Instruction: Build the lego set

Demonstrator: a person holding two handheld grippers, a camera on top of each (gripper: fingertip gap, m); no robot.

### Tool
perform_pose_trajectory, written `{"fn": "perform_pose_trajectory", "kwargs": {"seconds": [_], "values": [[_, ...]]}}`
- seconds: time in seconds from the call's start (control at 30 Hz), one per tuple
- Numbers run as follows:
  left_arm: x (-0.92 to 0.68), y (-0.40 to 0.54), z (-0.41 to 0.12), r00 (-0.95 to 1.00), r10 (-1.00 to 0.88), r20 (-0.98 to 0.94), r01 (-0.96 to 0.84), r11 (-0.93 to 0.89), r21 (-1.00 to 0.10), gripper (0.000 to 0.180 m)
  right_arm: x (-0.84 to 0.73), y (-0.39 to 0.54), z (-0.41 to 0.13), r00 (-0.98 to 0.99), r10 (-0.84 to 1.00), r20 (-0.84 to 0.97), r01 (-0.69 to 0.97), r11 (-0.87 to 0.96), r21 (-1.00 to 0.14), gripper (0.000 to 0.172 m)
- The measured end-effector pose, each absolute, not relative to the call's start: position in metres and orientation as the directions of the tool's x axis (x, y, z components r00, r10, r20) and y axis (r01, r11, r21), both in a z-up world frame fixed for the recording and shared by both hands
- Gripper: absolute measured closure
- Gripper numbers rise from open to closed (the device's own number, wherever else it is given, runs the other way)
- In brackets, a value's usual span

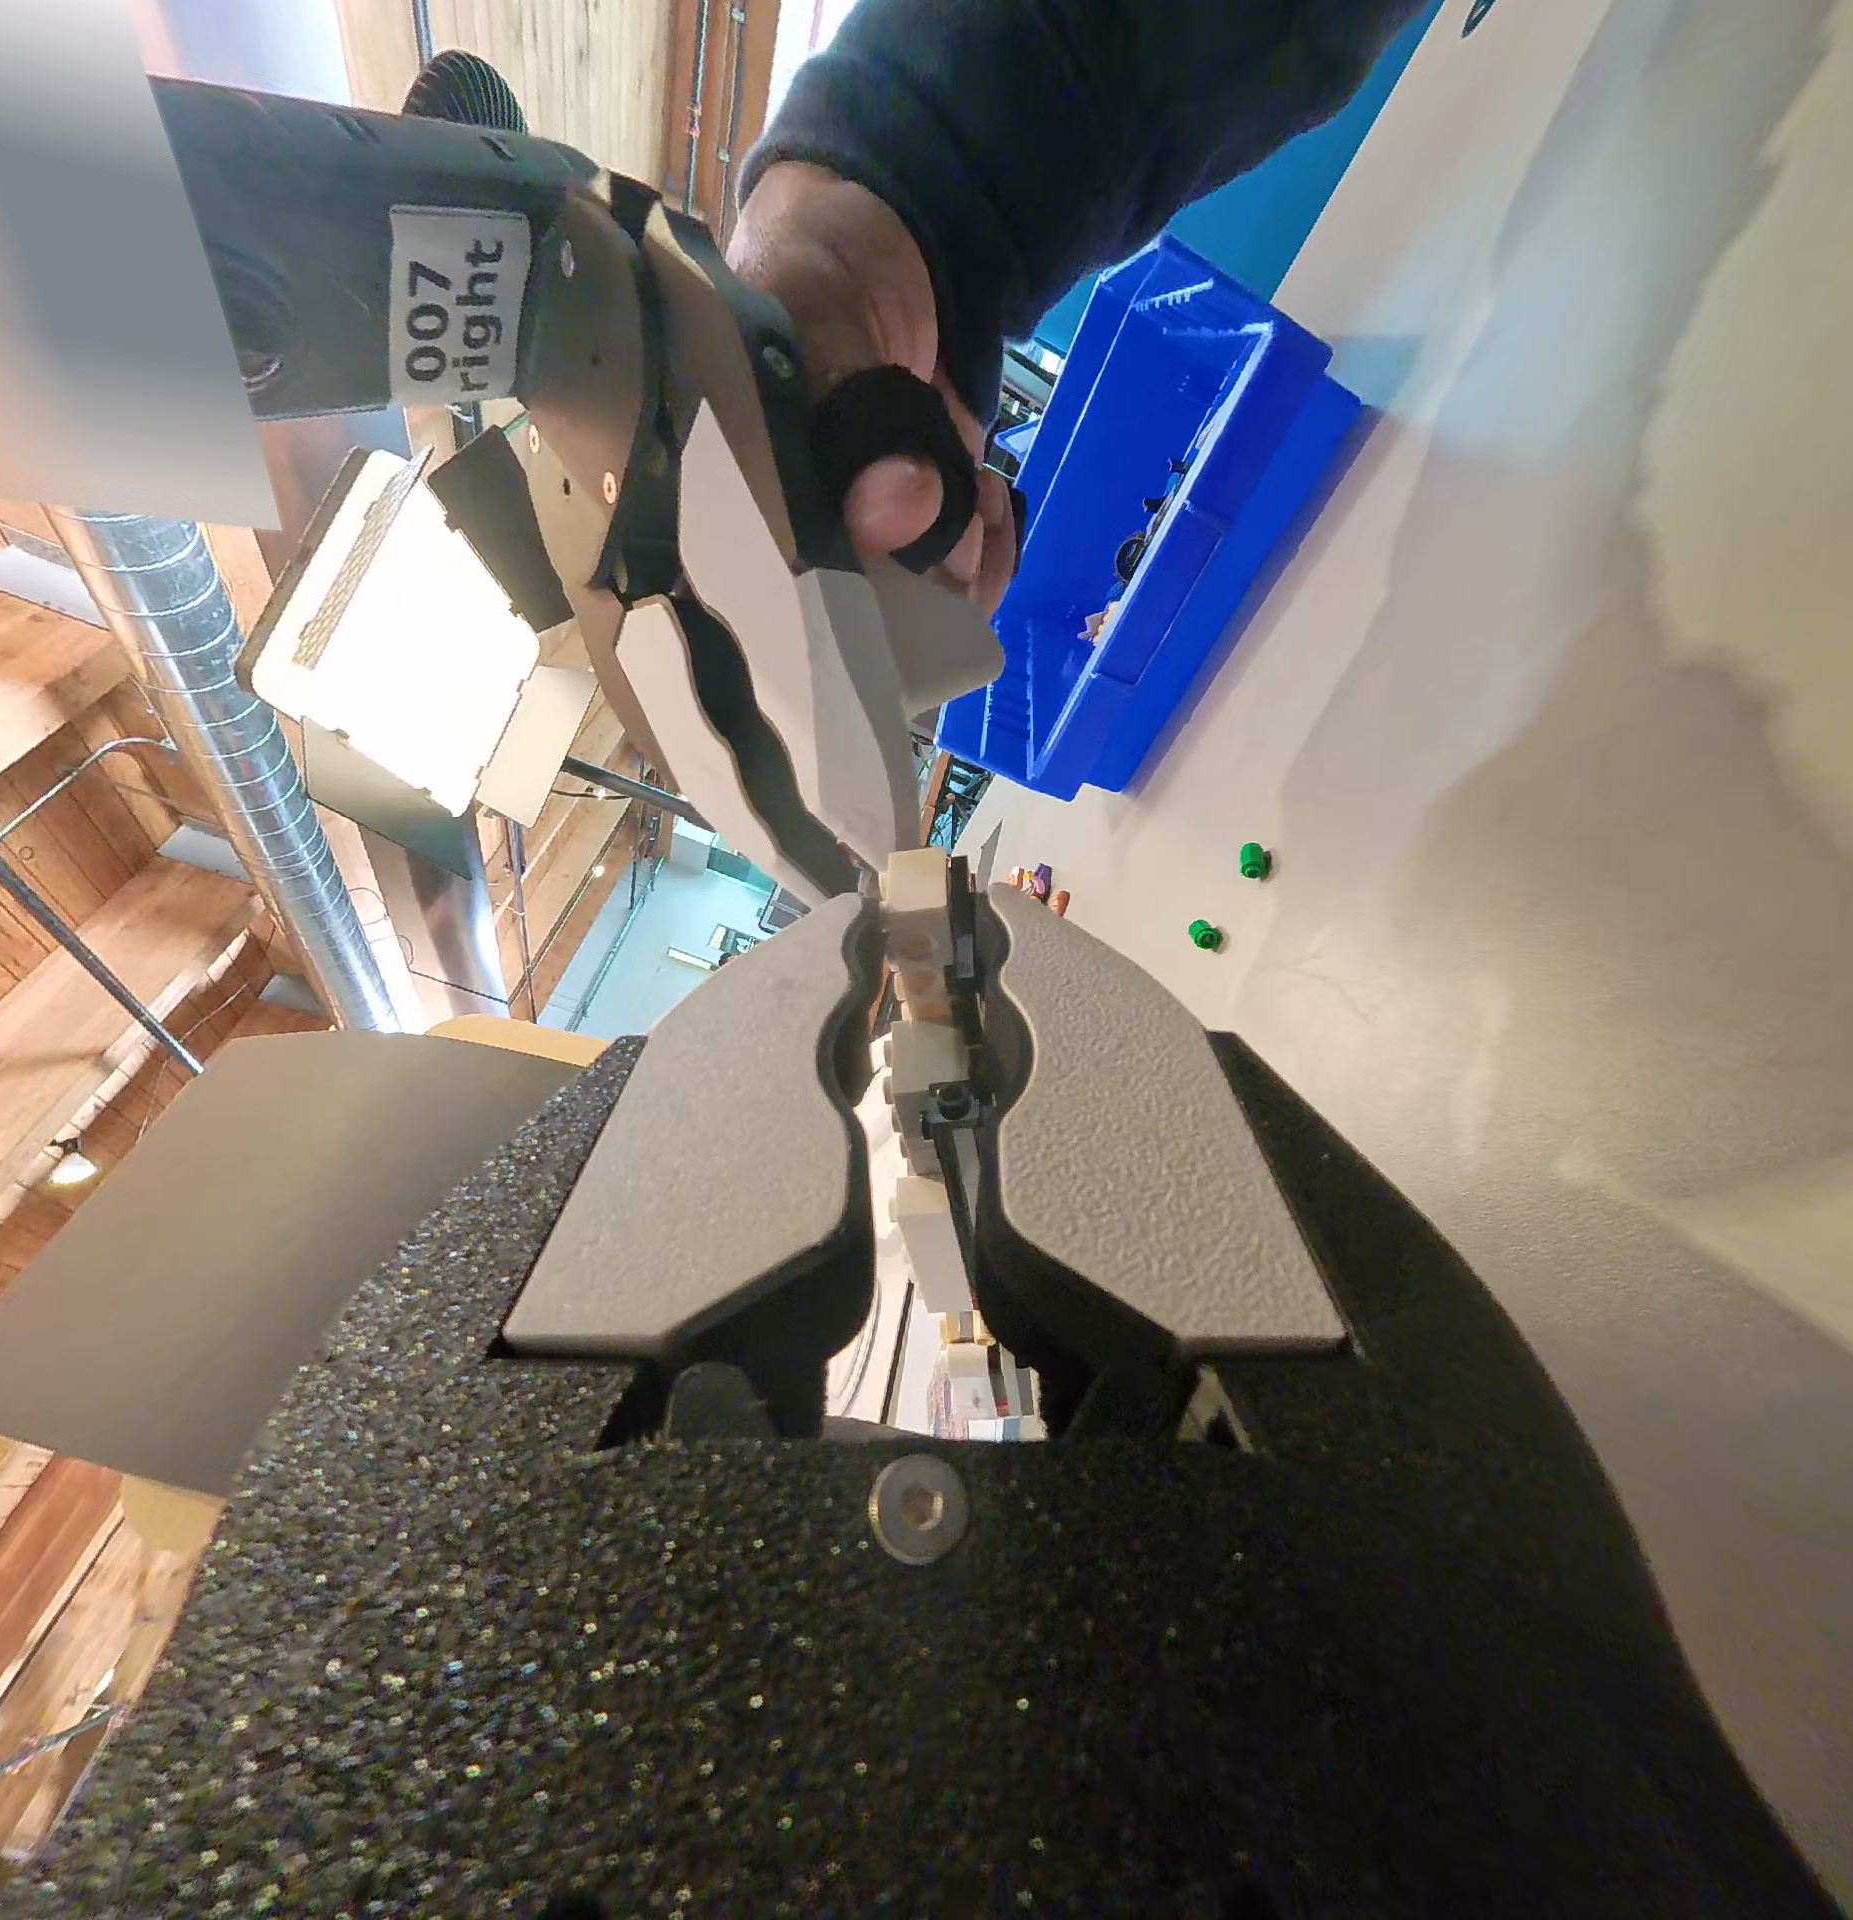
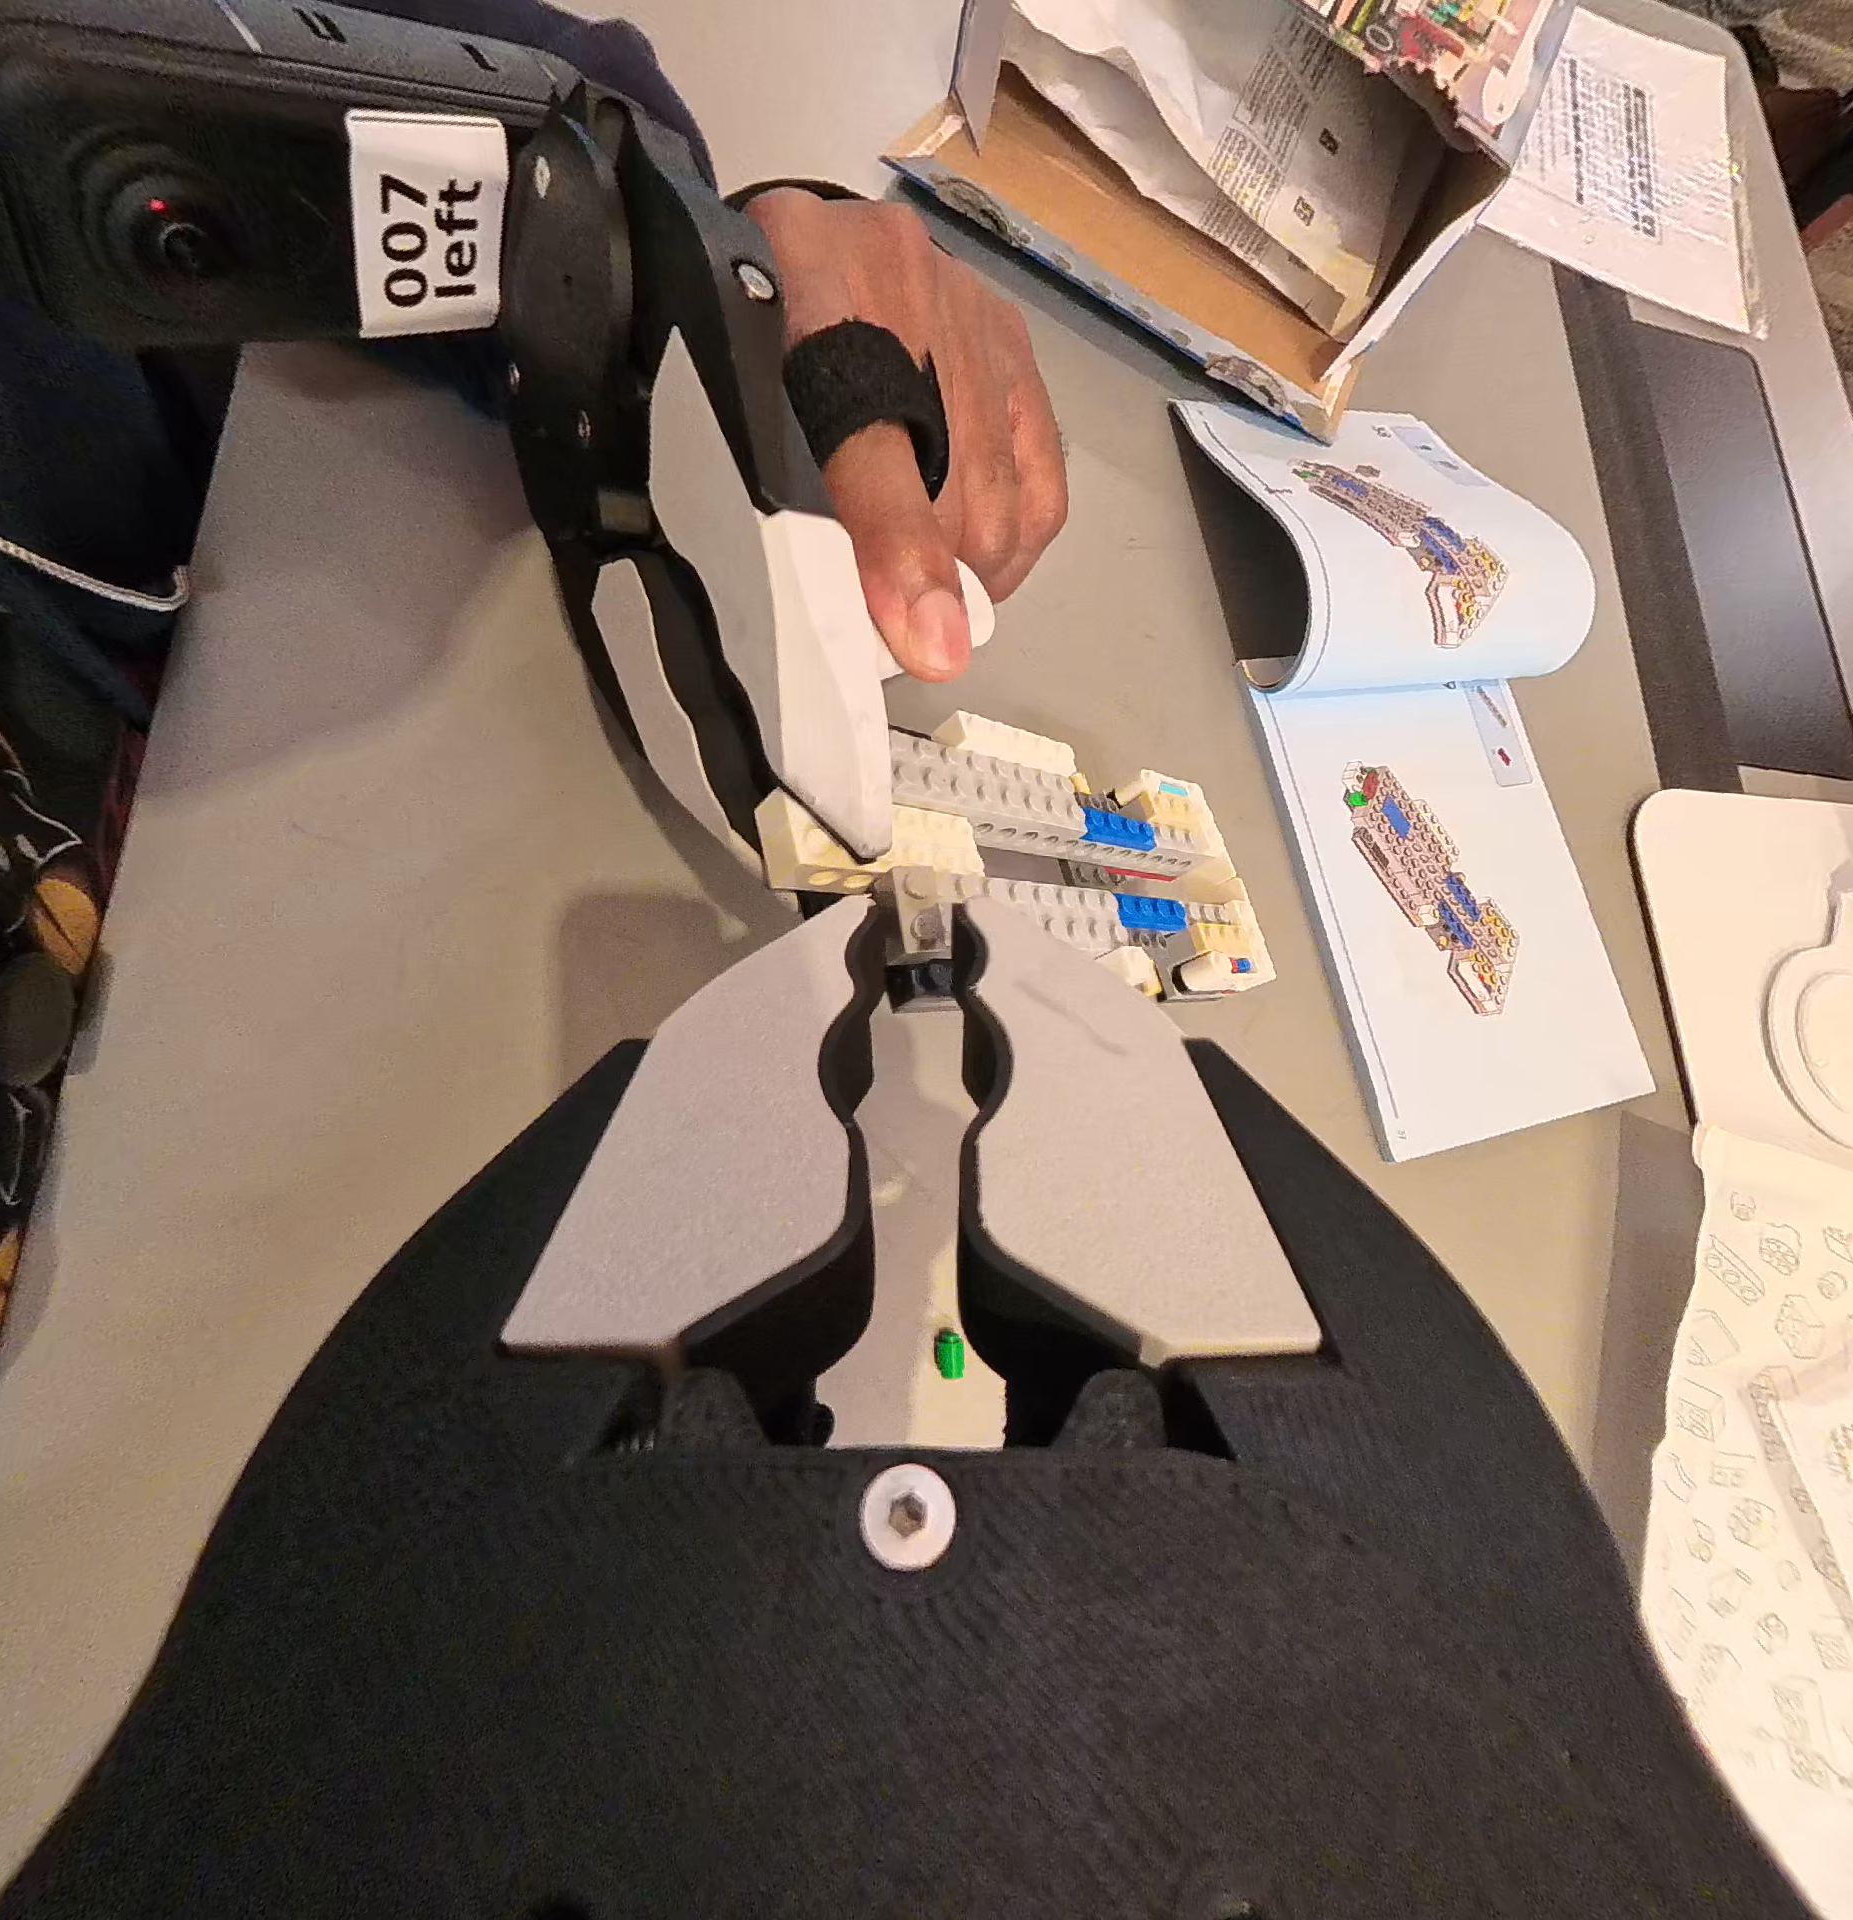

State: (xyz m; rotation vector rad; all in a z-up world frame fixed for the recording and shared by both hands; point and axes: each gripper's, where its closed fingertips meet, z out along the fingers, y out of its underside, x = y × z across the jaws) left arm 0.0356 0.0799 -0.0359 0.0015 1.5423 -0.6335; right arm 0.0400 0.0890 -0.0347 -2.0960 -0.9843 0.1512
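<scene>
A white, grey and blue brick model [image 2: 1057, 821] hangs above the grey table [image 2: 382, 935]. My left gripper [image 1: 927, 925] is shut on it, and its own view shows the model edge-on [image 1: 917, 961]. In the right wrist view the left gripper [image 2: 839, 831] clamps the model's left end. My right gripper [image 2: 917, 935] is shut on a small grey and black piece [image 2: 924, 925] that sticks out from the model's near edge. In the left wrist view the right gripper [image 1: 880, 862] reaches down to the model's far end, with a hand behind it.
A blue bin [image 1: 1161, 540] stands on the table with two green studs [image 1: 1254, 860] and small coloured pieces [image 1: 1047, 888] near it. In the right wrist view there are an open instruction booklet [image 2: 1441, 914], a torn cardboard box [image 2: 1161, 208], a printed paper bag [image 2: 1784, 1455], a white tray [image 2: 1753, 935] and a green stud [image 2: 948, 1356]. The tips of both grippers are at nearly the same place.
</scene>
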Motion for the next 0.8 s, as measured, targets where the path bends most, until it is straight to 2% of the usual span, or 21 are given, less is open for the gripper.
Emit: {"fn": "perform_pose_trajectory", "kwargs": {"seconds": [0.6,0.8], "values": [[0.0343,0.0763,-0.0369,-0.098,-0.362,-0.927,0.387,0.845,-0.370,0.164,0.0327,0.0824,-0.0408,0.614,0.766,0.189,0.655,-0.361,-0.664,0.163],[0.0340,0.0754,-0.0369,-0.098,-0.365,-0.926,0.386,0.844,-0.373,0.165,0.0344,0.0864,-0.0402,0.620,0.761,0.189,0.652,-0.366,-0.664,0.158]]}}
